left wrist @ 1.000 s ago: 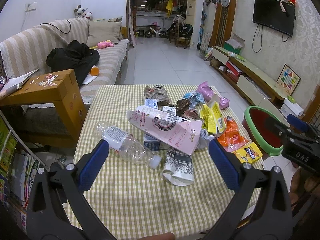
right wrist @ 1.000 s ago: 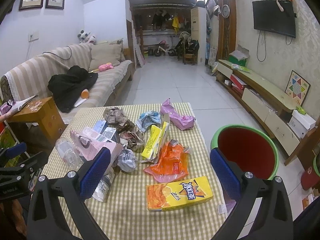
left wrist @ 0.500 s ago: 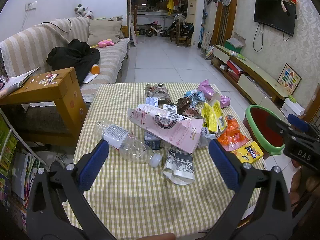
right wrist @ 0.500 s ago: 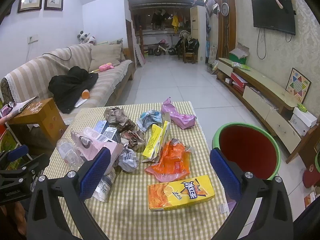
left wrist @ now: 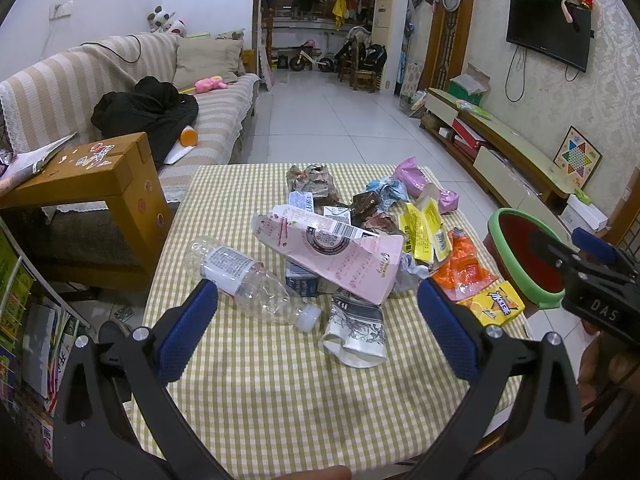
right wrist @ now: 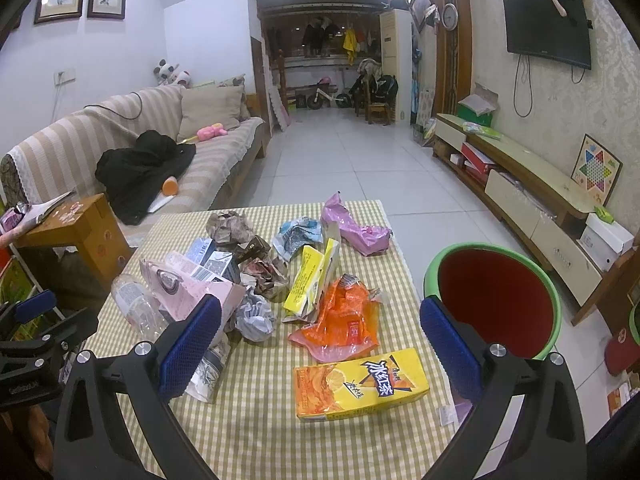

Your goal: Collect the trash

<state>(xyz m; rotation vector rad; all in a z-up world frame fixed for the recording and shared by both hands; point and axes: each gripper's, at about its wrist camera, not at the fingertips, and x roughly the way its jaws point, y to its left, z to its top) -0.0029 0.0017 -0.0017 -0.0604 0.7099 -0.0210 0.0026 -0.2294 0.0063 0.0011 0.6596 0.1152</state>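
Your living room frames a table (left wrist: 248,392) in checked cloth, filling the lower middle of both views. At centre left of the left wrist view lies a clear plastic bottle (left wrist: 248,280), just beside a pink carton (left wrist: 340,256). Further right sit yellow wrappers (left wrist: 424,228) and an orange wrapper (right wrist: 340,320), with a yellow drink box (right wrist: 360,384) below it. A green-rimmed bin (right wrist: 496,304) stands at the right edge. Your left tool (left wrist: 316,320) and right tool (right wrist: 316,328) both hover spread wide, holding nothing.
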